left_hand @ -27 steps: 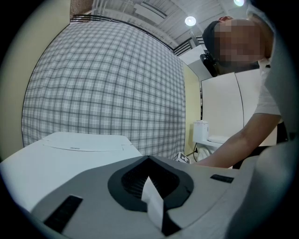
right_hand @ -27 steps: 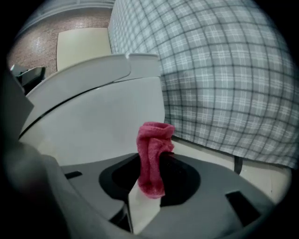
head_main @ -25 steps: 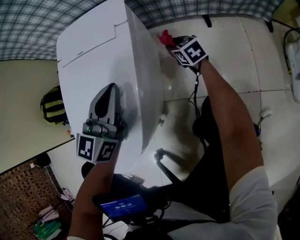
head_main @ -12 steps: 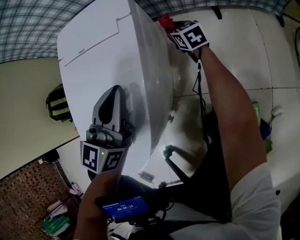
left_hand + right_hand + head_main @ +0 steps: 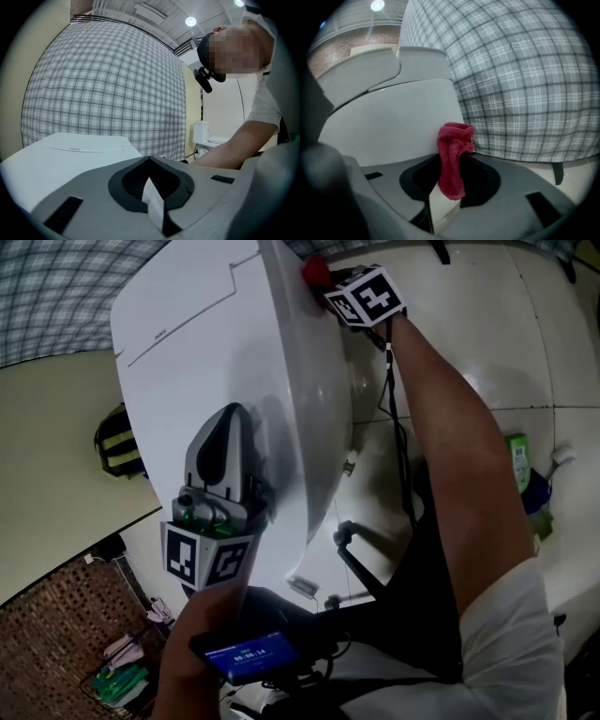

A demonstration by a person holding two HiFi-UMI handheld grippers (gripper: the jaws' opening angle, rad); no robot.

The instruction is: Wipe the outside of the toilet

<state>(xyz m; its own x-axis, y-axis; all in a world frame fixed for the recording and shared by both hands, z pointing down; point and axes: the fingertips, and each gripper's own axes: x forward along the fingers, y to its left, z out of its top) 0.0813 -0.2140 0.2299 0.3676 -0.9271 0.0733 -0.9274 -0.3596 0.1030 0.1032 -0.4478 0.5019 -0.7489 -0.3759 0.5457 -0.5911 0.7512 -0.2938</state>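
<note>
- The left gripper (image 5: 223, 427) is clenched with nothing between its jaws. It points level across the flat top of the toilet (image 5: 197, 343). Judged purpose: to steady the person's stance and stay out of the wiping path. Contact with the top cannot be confirmed.
- The toilet is white and glossy and fills the centre of the head view. Its curved outer shell falls away towards the right.
- The right gripper (image 5: 328, 287) is grasping a red cloth (image 5: 314, 270). The cloth stands up between the jaws, folded over at its free end.
- The cloth lies against the outer side of the toilet, near the rear and just beside the plaid backdrop (image 5: 525, 84). Judged purpose: the downward tilt puts the free end of the cloth, not the jaws, on the shell.
- The side of the shell nearer the person is judged to be left to wipe.
- Room, left side: a beige partition (image 5: 47, 465) with a yellow-and-black bag (image 5: 117, 442) at its edge.
- Room, right side: a white tiled floor (image 5: 469, 343), glossy like the toilet. A green bottle (image 5: 517, 460) stands on it, well apart from the toilet.
</note>
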